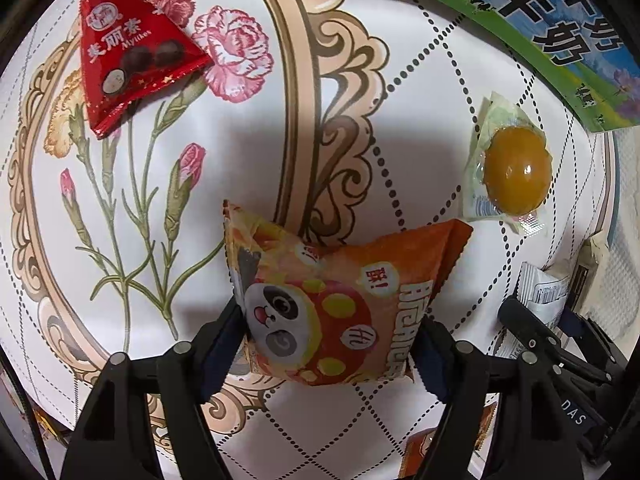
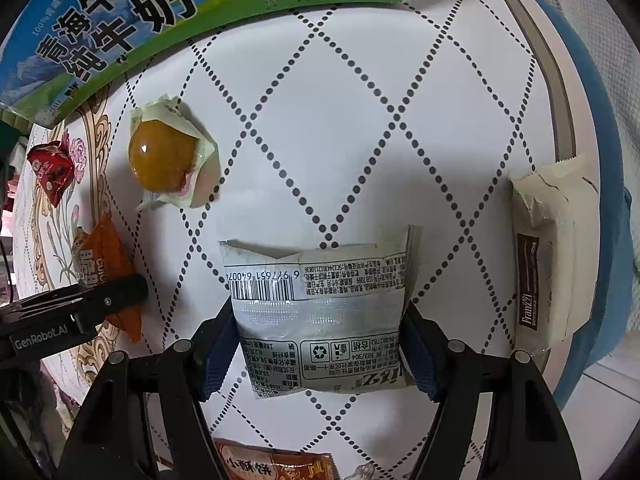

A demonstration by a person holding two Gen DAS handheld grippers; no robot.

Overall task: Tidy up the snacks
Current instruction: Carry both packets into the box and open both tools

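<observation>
Pinching an orange panda-print snack bag (image 1: 332,312) by its two side edges, the left hand-held gripper (image 1: 332,344) points down at the tabletop (image 1: 248,432), a white cloth with dotted diamonds and printed carnations.

Right hand-held gripper (image 2: 320,344): pads against both sides of a silver-white snack packet (image 2: 316,312), barcode side up, over the same cloth.

Just beyond both bags: a wrapped orange jelly cup (image 1: 514,172), lying on its pale wrapper between the two grippers.

Far left: a red triangular Mylikes chocolate pack (image 1: 128,60), on the carnation print.

Right edge: a beige Franzzi cookie pack (image 2: 556,256), near the tabletop rim.

Farthest: a green and blue milk carton box (image 2: 120,20) with cows printed on it, along the back.

Nearest edge, partly cut off: a brown-orange snack packet (image 2: 276,466).
</observation>
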